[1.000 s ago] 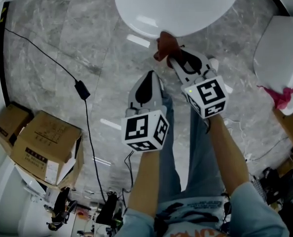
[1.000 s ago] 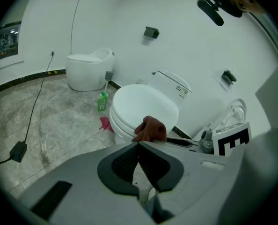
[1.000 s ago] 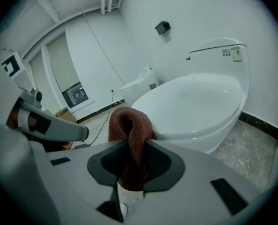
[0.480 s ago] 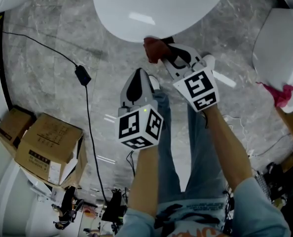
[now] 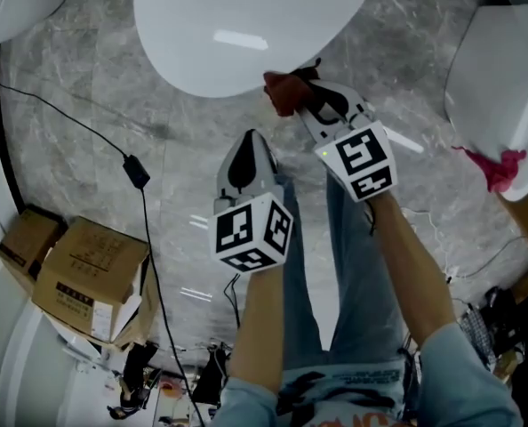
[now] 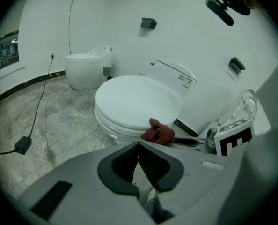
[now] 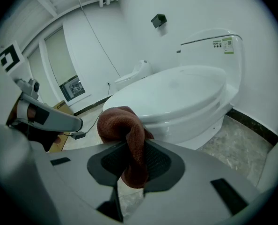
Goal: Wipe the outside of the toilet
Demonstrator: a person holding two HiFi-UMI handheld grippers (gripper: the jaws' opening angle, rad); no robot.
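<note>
- Cardboard boxes (image 5: 84, 269) sit on the marble floor (image 5: 86, 78) at the far left.
- The left gripper (image 6: 139, 145) hovers in front of the toilet (image 6: 134, 102), jaws pressed together with nothing between them.
- The white toilet has its lid down.
- The red-brown cloth (image 7: 122, 125) lies against the toilet's front rim.
- The right gripper (image 7: 129, 149) has its jaws clenched on that cloth, which bunches above them and hangs below.
- A second toilet (image 5: 500, 69) at the right carries a pink rag (image 5: 502, 169).
</note>
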